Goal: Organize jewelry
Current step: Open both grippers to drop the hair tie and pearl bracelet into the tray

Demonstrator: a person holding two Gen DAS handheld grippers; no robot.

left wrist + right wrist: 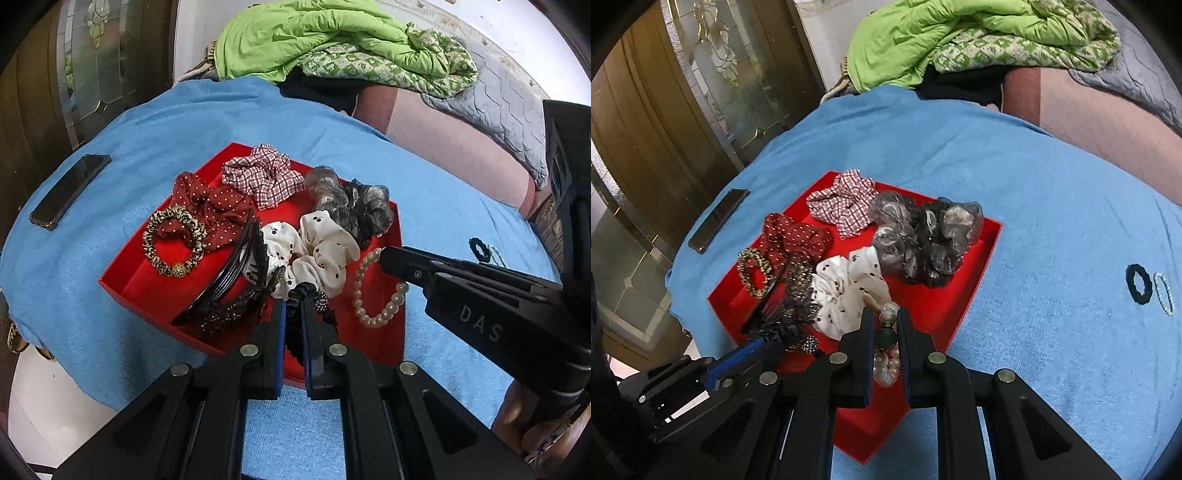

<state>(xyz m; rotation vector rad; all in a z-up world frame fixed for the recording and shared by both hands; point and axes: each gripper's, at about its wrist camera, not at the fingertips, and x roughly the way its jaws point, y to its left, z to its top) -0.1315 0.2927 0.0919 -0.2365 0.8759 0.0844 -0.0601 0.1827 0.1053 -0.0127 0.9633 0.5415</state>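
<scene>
A red tray (122,286) on a blue cloth holds several scrunchies, a black comb clip (221,280) and a glittery clip. My left gripper (293,308) is over the tray's near edge, shut on a black hair tie (300,291) that has a beaded ball. Coming in from the right, my right gripper (386,258) is shut on a pearl bracelet (384,314), which hangs over the tray's right part. In the right wrist view the pearl bracelet (886,369) and its dark green bead sit between the fingers of the right gripper (885,314). The left gripper (750,354) is at the lower left.
A dark phone (68,192) lies on the blue cloth (129,140) left of the tray. A small black ring (1138,284) and a thin pearly ring (1163,299) lie on the cloth to the right. Green bedding (314,40) is piled behind, with a glass door at the left.
</scene>
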